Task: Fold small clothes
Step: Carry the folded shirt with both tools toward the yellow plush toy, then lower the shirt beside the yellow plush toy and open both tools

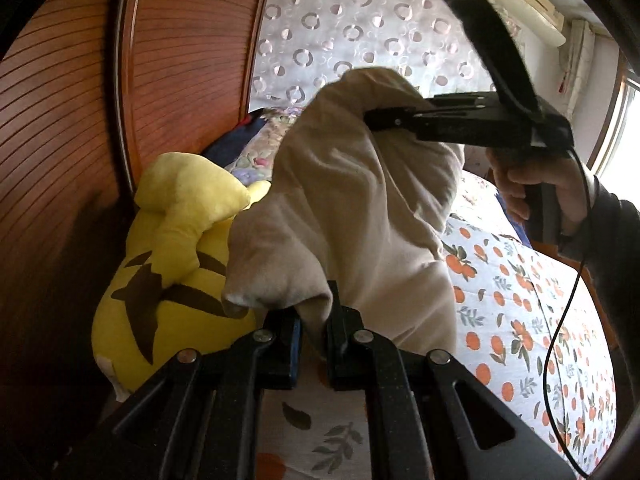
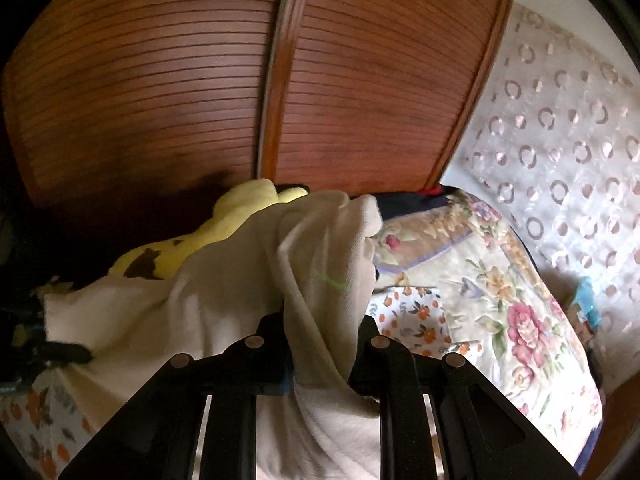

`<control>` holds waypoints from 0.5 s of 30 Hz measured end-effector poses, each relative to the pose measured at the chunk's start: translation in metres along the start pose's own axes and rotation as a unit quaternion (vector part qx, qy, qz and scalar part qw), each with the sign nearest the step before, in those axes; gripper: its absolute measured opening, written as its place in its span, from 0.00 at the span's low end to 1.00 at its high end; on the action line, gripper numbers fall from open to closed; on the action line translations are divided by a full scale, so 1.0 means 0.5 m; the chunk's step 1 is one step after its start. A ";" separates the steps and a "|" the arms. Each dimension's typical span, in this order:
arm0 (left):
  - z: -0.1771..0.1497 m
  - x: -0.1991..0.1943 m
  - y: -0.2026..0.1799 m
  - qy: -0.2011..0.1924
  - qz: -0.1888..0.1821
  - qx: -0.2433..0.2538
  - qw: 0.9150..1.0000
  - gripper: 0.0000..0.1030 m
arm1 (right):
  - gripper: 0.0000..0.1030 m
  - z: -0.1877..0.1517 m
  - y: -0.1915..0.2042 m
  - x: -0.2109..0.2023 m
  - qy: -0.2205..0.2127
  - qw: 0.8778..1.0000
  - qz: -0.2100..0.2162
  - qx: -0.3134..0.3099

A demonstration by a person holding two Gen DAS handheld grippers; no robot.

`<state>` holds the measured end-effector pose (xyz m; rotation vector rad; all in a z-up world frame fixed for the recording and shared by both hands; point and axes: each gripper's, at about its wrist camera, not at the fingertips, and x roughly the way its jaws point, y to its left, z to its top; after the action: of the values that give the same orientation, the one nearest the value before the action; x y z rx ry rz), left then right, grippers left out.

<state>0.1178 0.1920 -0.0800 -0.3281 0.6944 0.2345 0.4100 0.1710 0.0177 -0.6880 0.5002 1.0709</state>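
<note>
A beige garment (image 1: 352, 208) hangs bunched between both grippers above the bed. In the left wrist view my left gripper (image 1: 314, 320) is shut on a lower fold of it, the cloth squeezed between the two black fingers. My right gripper (image 1: 370, 118) reaches in from the right, held by a hand (image 1: 536, 184), and clamps an upper edge of the cloth, lifting it higher than the left end. In the right wrist view the garment (image 2: 240, 300) passes as a thick bundle through my right gripper (image 2: 320, 340) and drapes away to the left.
A yellow plush toy (image 1: 180, 240) lies against the wooden louvred wardrobe (image 1: 80, 120) on the left. The bed has an orange-print sheet (image 1: 520, 300) and a floral quilt (image 2: 500, 288). A patterned curtain (image 1: 360, 32) hangs behind. A black cable (image 1: 560, 320) dangles from the right gripper.
</note>
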 end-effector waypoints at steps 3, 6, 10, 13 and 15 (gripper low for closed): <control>0.006 -0.010 0.005 -0.010 0.003 0.001 1.000 0.11 | 0.37 -0.010 -0.001 -0.024 0.001 0.999 -0.009 0.038; 0.006 -0.022 0.001 -0.014 0.015 0.017 1.000 0.28 | 0.50 -0.030 -0.013 -0.052 -0.012 0.996 -0.008 0.083; 0.009 -0.055 -0.013 -0.031 0.011 0.035 0.999 0.45 | 0.52 -0.064 -0.011 -0.102 -0.022 0.993 -0.028 0.113; 0.012 -0.083 -0.030 -0.044 0.001 0.046 0.998 0.66 | 0.52 -0.106 0.009 -0.158 -0.039 0.989 -0.039 0.140; 0.014 -0.099 -0.046 -0.051 -0.007 0.052 0.997 0.77 | 0.52 -0.140 0.029 -0.197 -0.045 0.986 -0.049 0.155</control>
<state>0.0923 0.1685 -0.0374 -0.2194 0.6014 0.1984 0.3541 0.0639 0.0315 -0.3844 0.5355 0.9020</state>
